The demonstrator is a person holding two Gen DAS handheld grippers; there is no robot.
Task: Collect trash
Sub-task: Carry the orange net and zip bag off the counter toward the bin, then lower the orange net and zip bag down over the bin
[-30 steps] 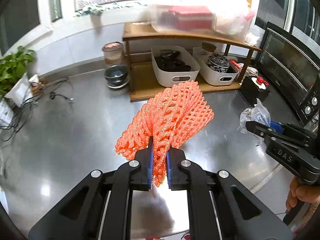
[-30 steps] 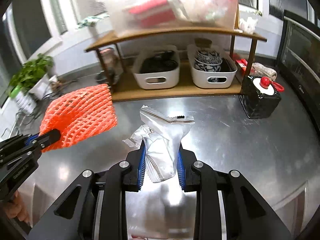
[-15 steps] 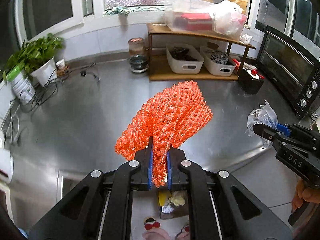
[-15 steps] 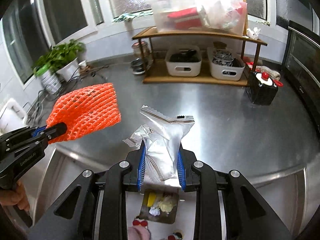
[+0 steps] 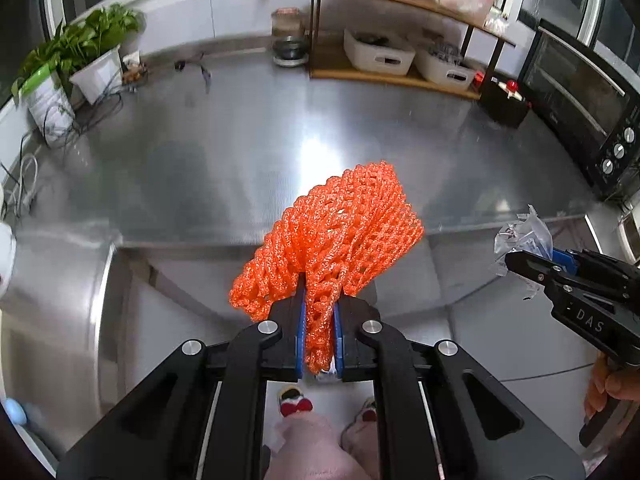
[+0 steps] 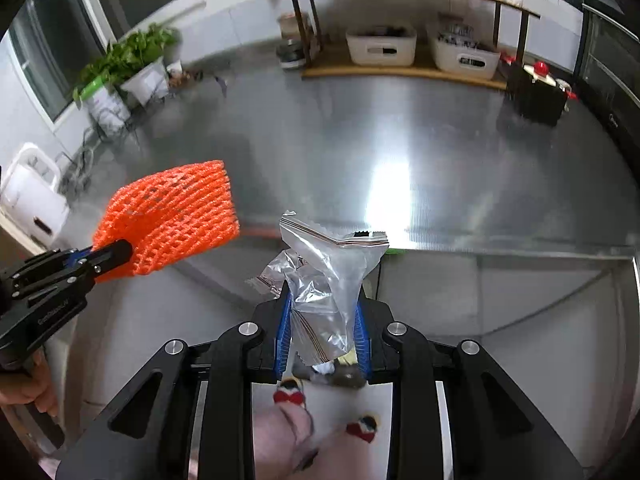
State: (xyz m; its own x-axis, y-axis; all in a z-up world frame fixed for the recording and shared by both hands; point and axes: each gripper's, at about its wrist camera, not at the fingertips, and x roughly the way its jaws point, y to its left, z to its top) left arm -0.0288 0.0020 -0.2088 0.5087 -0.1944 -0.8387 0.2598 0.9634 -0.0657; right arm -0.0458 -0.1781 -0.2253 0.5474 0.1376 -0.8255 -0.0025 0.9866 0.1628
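My left claw (image 5: 319, 334) squeezes the orange net (image 5: 340, 236) tight, and the net sticks up past my fingertips. My right claw (image 6: 323, 332) squeezes the clear plastic bag (image 6: 328, 276), with a small wrapper (image 6: 276, 274) bunched beside it. A moment ago both claws were over the shiny metal table (image 5: 280, 152). Now I have pulled them back, and the table edge lies ahead of them. Below my claws I see the floor and my slippers (image 6: 289, 394). The little bin I saw under my right claw is now mostly hidden behind the bag.

Left gripper (image 5: 319, 330) fingers clamped, right gripper (image 6: 322, 334) fingers clamped
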